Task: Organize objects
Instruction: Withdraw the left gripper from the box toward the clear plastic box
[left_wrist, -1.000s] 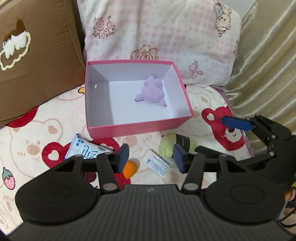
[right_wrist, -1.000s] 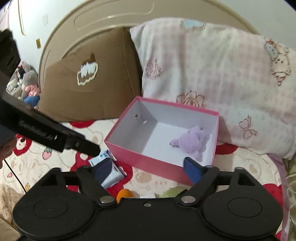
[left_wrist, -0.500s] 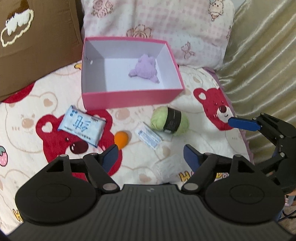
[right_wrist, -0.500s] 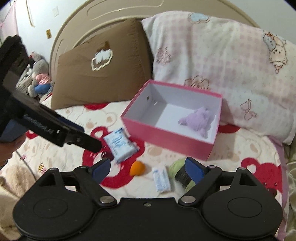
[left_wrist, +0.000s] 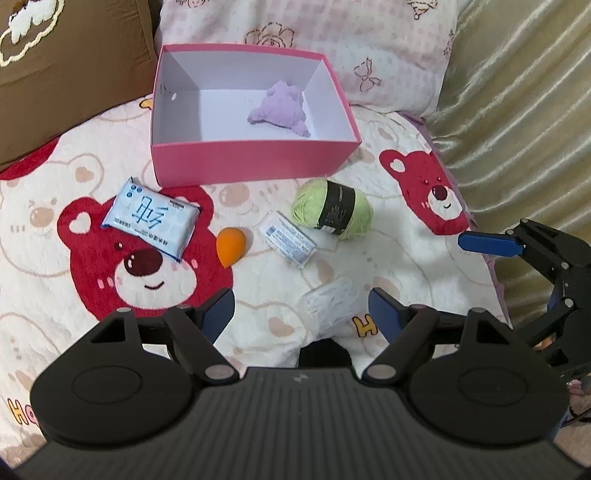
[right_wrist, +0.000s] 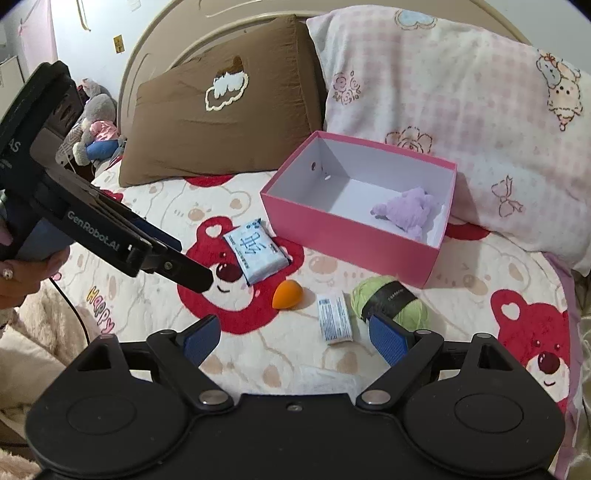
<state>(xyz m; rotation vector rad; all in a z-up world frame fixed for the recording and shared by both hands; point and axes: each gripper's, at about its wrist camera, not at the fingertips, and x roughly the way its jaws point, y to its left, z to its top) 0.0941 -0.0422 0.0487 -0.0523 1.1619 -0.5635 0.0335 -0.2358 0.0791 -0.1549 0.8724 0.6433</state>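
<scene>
Fingers wide and empty on left gripper (left_wrist: 302, 312) and right gripper (right_wrist: 294, 338); both have pulled back from pink box (left_wrist: 255, 168). Purple plush (left_wrist: 282, 109) sits inside; yarn (left_wrist: 332, 213), sponge (left_wrist: 230, 244), packets remain on blanket, near.

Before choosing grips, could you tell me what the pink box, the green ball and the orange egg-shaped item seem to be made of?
Pink box: likely matte cardboard, with thin stiff walls and a white lining.
Green ball: wound yarn with visible strands and a black paper-like band.
Orange egg-shaped item: probably soft matte foam, like a makeup sponge; uncertain.
</scene>
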